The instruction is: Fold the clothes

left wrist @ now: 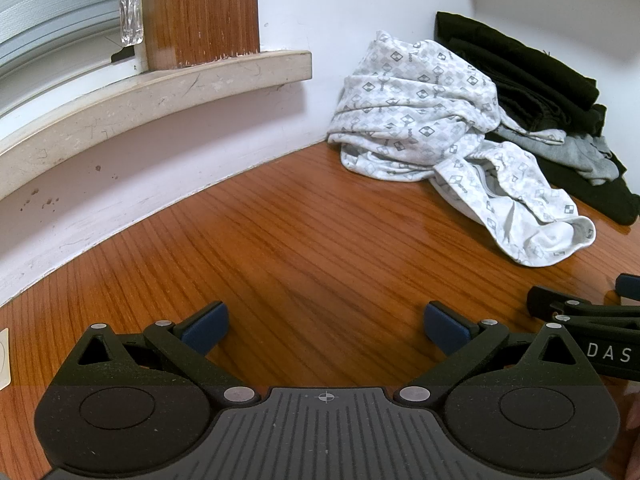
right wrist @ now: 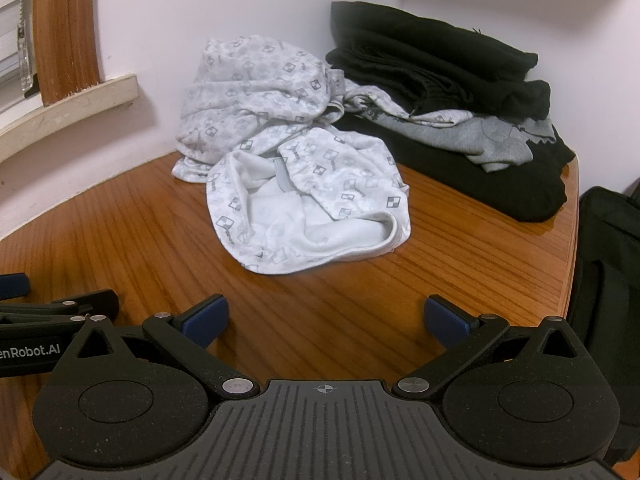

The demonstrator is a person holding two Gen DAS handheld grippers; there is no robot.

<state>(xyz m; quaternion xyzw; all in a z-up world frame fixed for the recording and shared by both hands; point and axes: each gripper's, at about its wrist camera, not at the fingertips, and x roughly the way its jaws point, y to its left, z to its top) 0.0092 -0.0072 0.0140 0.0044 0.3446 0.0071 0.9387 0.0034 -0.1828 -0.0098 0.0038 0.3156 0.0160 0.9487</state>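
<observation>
The left gripper point(left wrist: 326, 326) hangs low over the table with its jaws spread wide and nothing between the blue pads point(left wrist: 206, 326). The right gripper point(right wrist: 326, 322) stands just beside it, jaws equally wide and empty, blue pads point(right wrist: 446, 322) clear of the surface. Both are matte black, ribbed on top, and sit above bare wooden table point(left wrist: 280, 248), glossy, orange-brown, with strong straight grain. Ahead of both grippers and apart from them lies a crumpled white garment point(right wrist: 308, 196), soft knit, printed with small grey diamond checks, one hemmed opening turned toward the right gripper. Behind it, touching, sits a stack of folded clothes point(right wrist: 440, 80): black pieces above and below a heather-grey one point(right wrist: 488, 140). The stack occupies the table's far corner against a white wall point(left wrist: 340, 0). A cream sill point(left wrist: 160, 92) juts from the wall at left.
</observation>
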